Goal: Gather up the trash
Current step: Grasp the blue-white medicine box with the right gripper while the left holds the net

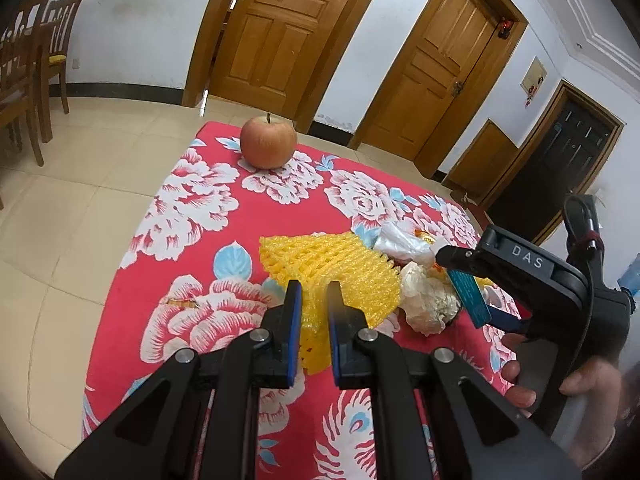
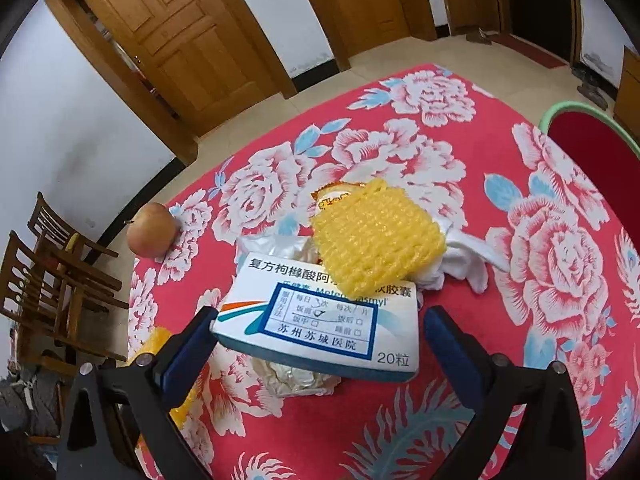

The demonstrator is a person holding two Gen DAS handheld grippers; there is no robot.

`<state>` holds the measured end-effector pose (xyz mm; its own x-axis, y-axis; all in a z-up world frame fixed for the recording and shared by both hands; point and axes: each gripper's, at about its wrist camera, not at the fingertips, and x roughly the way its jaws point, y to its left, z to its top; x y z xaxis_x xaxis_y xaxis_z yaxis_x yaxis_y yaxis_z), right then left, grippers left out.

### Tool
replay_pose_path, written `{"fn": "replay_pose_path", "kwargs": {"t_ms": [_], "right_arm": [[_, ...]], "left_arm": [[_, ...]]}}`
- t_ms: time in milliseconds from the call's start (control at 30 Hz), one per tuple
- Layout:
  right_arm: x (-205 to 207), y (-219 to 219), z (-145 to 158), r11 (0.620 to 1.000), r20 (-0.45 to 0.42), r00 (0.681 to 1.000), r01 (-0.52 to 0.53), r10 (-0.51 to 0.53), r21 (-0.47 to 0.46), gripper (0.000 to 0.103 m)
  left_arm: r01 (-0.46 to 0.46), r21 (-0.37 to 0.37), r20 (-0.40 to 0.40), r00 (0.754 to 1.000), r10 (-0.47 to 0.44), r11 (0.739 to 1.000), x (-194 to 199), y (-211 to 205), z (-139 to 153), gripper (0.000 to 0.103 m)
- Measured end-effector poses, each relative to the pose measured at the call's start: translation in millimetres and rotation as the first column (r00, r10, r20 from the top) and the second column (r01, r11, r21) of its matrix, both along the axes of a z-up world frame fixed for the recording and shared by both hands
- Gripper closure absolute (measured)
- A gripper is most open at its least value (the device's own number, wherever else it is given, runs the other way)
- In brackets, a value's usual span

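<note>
Right hand-held gripper (image 2: pixel 320 344): jaws had just swung wide, medicine box (image 2: pixel 320 324) between them, pads not pressing.
Box: dead ahead at twelve o'clock, long axis running nine to three across the jaws.
Left hand-held gripper (image 1: pixel 314 320): pinched narrow on yellow foam net (image 1: pixel 332 272).
Surface (image 1: pixel 256 208): floral red cloth; apple (image 1: pixel 268 142) far off.
Room: wooden doors, tiled floor.

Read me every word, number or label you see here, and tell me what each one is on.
"DAS": black right gripper, on its body.
"复方枸橼酸阿": white and teal medicine box, top line; the rest is covered.
"苏州苏城医院": blue-bordered sticker on that box.
"20粒": box corner.
Sticker's small checkbox text: too small to read.
</note>
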<state>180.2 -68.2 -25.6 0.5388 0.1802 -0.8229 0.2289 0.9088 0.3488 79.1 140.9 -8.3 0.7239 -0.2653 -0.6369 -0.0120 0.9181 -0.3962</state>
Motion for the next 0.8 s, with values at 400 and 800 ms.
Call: {"fn": "replay_pose_path", "kwargs": {"t_ms": [400, 800], "right_arm": [[-32.2, -17.3, 11.9, 0.996, 0.050, 0.998, -0.050, 0.046, 0.071, 0.007], [-93.6, -55.6, 57.6, 0.994, 0.185, 0.977, -0.106, 0.109, -0.028, 0.007]], "left_arm": [[0.028, 0.025, 0.023, 0.999, -0.028, 0.999, -7.6, -18.4, 14.2, 0.092], [0.105, 0.050, 0.049, 0.993, -0.107, 0.993, -15.8, -69.7, 42.4, 0.092]]}}
